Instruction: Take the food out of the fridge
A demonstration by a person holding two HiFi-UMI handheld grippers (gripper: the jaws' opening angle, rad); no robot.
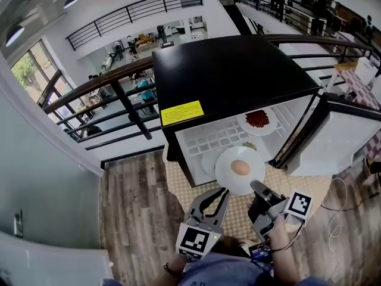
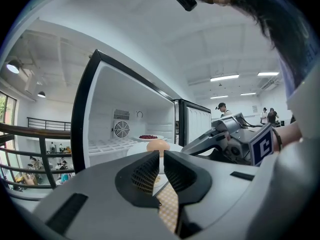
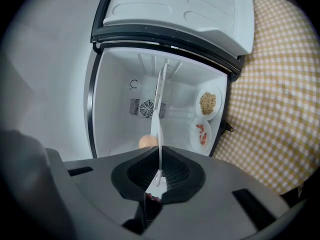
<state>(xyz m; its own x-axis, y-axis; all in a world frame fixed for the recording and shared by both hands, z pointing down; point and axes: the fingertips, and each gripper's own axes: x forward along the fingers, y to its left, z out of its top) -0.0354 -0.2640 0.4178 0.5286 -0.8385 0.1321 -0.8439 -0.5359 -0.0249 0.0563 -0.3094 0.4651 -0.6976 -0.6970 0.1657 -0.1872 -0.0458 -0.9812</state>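
Note:
A white plate (image 1: 224, 174) with a round tan-orange food piece (image 1: 240, 167) on it hangs level just in front of the open fridge (image 1: 226, 76). My right gripper (image 1: 257, 187) is shut on its near rim. In the right gripper view the plate (image 3: 159, 126) shows edge-on between the jaws of the right gripper (image 3: 159, 171), and the food piece (image 3: 146, 142) shows beside it. My left gripper (image 1: 221, 193) hovers to the left of the plate, shut and holding nothing. The left gripper view shows the left gripper (image 2: 160, 156) pointing at the food piece (image 2: 158, 145).
Inside the fridge stay a plate of red food (image 1: 257, 119), a plate of grain (image 3: 208, 102) and a plate of pink pieces (image 3: 201, 134). The door (image 1: 339, 145) stands open at the right. A tan checked mat (image 1: 238, 210) covers the wooden floor. A railing (image 1: 113, 88) runs behind.

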